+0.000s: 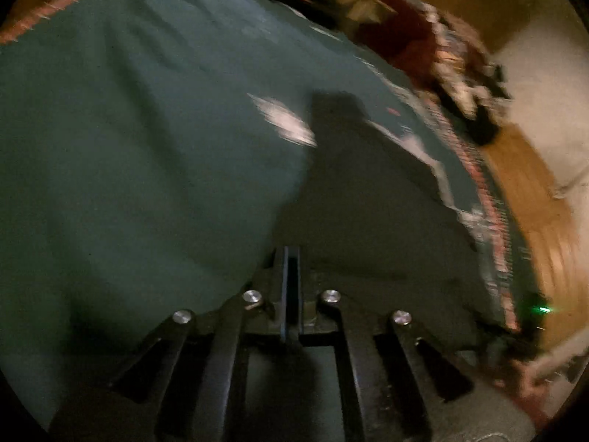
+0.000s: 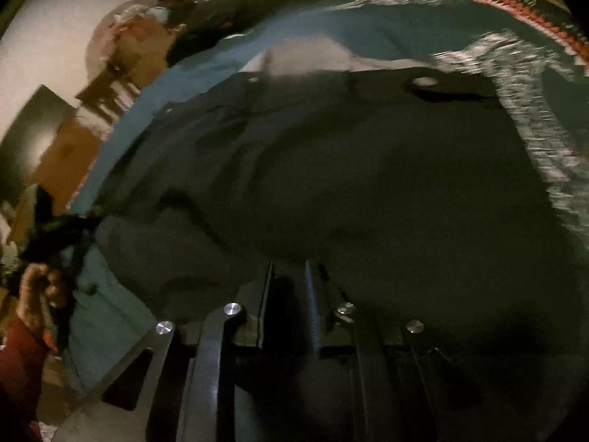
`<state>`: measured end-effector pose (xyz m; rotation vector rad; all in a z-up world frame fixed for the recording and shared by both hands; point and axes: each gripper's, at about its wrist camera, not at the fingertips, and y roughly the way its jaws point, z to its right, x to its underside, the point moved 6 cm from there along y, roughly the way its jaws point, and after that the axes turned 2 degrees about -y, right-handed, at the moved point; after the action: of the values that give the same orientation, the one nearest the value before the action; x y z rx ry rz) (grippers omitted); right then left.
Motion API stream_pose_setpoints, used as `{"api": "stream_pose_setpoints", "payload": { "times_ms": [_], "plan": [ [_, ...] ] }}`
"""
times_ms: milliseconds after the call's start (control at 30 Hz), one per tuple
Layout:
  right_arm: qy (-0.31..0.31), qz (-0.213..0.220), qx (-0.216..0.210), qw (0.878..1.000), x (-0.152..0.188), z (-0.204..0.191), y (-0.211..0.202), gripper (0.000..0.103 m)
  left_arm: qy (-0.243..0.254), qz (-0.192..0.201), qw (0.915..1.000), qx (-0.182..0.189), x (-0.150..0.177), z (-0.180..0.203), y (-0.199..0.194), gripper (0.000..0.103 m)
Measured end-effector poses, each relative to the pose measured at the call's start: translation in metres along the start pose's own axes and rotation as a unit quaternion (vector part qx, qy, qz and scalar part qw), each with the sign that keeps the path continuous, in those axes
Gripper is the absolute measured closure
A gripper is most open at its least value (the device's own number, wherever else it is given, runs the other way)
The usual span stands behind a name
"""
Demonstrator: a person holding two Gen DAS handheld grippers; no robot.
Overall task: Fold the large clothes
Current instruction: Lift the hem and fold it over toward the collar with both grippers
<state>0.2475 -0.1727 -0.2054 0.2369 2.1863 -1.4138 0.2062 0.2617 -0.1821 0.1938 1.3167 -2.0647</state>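
The big teal bedcover with a red and white patterned border [image 1: 129, 129] is spread flat, I think to give a wide and soft surface for folding, and the large dark olive-grey fabric garment [image 2: 349, 184] lies on top of it near the border, crumpled, so the fold looks not yet finished. The left gripper [image 1: 291, 287] has its two black jaws almost together on the garment's edge, seemingly clenched on that cloth to carry it. The right gripper [image 2: 289, 294] shows a dark gap, and if it pinches the cloth I cannot tell.
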Motion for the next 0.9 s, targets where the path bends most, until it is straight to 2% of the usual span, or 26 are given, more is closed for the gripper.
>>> {"api": "stream_pose_setpoints", "payload": {
  "times_ms": [33, 67, 100, 133, 167, 200, 233, 300, 333, 433, 533, 633, 700, 733, 800, 900],
  "plan": [
    [-0.002, -0.005, 0.027, 1.000, 0.004, 0.005, -0.012, 0.085, -0.003, 0.009, 0.9992, -0.039, -0.001, -0.010, -0.014, 0.053],
    [-0.004, -0.006, 0.050, 0.999, 0.007, 0.009, -0.022, 0.079, 0.001, 0.024, 0.9974, -0.068, -0.001, -0.014, -0.027, 0.045],
    [-0.009, -0.005, 0.074, 0.997, 0.009, 0.010, -0.033, 0.068, 0.017, 0.041, 0.9955, -0.084, 0.000, -0.011, -0.041, 0.040],
    [-0.019, 0.000, 0.099, 0.995, 0.013, 0.009, -0.047, 0.062, 0.040, 0.051, 0.9935, -0.093, 0.005, -0.006, -0.050, 0.038],
    [-0.033, 0.009, 0.119, 0.992, 0.018, 0.004, -0.064, 0.052, 0.069, 0.059, 0.9897, -0.111, 0.012, 0.004, -0.060, 0.037],
    [-0.040, 0.016, 0.126, 0.991, 0.023, -0.002, -0.075, 0.046, 0.099, 0.070, 0.9839, -0.131, 0.022, 0.017, -0.071, 0.032],
    [-0.050, 0.025, 0.133, 0.990, 0.032, -0.012, -0.089, 0.041, 0.120, 0.080, 0.9795, -0.141, 0.031, 0.029, -0.076, 0.018],
    [-0.061, 0.031, 0.142, 0.988, 0.052, -0.026, -0.105, 0.012, 0.149, 0.098, 0.9732, -0.146, 0.058, 0.047, -0.089, 0.000],
    [-0.072, 0.028, 0.146, 0.986, 0.066, -0.036, -0.109, 0.008, 0.161, 0.103, 0.9714, -0.141, 0.068, 0.056, -0.091, 0.000],
    [-0.097, 0.012, 0.175, 0.980, 0.100, -0.053, -0.104, 0.006, 0.163, 0.090, 0.9721, -0.143, 0.102, 0.076, -0.073, 0.000],
    [-0.074, -0.008, 0.190, 0.979, 0.131, -0.053, -0.089, 0.007, 0.174, 0.068, 0.9698, -0.157, 0.132, 0.092, -0.041, 0.000],
    [-0.050, -0.010, 0.214, 0.975, 0.143, -0.042, -0.077, 0.007, 0.174, 0.045, 0.9704, -0.161, 0.146, 0.097, -0.016, 0.000],
    [-0.032, -0.022, 0.220, 0.975, 0.151, -0.033, -0.067, 0.006, 0.168, 0.013, 0.9703, -0.173, 0.158, 0.092, -0.008, 0.000],
    [-0.026, -0.020, 0.221, 0.975, 0.153, -0.031, -0.065, 0.005, 0.174, 0.004, 0.9658, -0.192, 0.161, 0.087, -0.003, 0.000],
    [-0.030, -0.017, 0.228, 0.973, 0.152, -0.029, -0.063, 0.000, 0.187, 0.008, 0.9618, -0.200, 0.160, 0.089, -0.003, 0.000],
    [-0.023, -0.020, 0.225, 0.974, 0.152, -0.026, -0.061, 0.000, 0.179, -0.001, 0.9643, -0.195, 0.156, 0.087, -0.005, 0.000]
  ]
}}
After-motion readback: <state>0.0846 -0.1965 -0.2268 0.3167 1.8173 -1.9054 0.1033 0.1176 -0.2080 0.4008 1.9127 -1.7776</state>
